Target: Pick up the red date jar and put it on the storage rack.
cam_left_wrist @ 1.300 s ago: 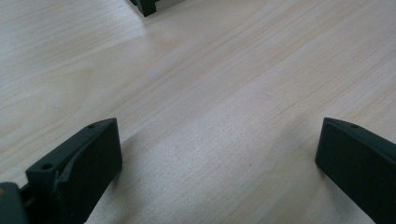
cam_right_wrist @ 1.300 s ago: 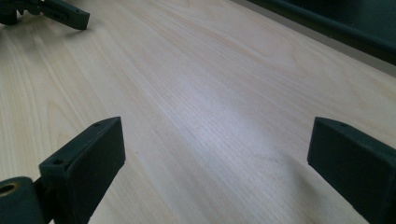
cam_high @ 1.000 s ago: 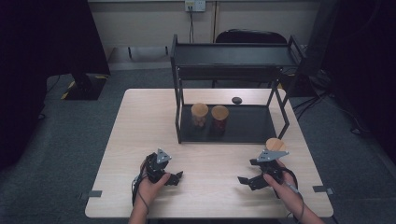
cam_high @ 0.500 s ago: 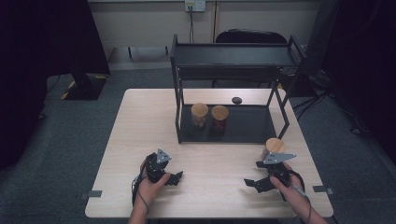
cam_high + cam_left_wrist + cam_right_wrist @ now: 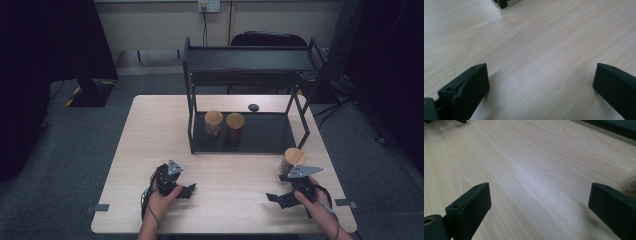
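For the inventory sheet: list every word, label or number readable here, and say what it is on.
None can be read. The three jars show plain lids and no legible label; the shelf, the table and both grippers bear no visible print.

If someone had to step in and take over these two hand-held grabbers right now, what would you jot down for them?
Left gripper: open, empty, low over the table near its front edge.
Right gripper: open, empty, jaws pointing toward the table's middle, not at the jar.
Loose jar with a wooden lid: stands on the table just behind the right gripper, outside the rack.
Black rack: two lidded jars already stand side by side on its lower shelf.
Done: apparently two jars shelved.
Left: probably grasp the loose jar and set it in the rack beside the others; nothing is held yet.
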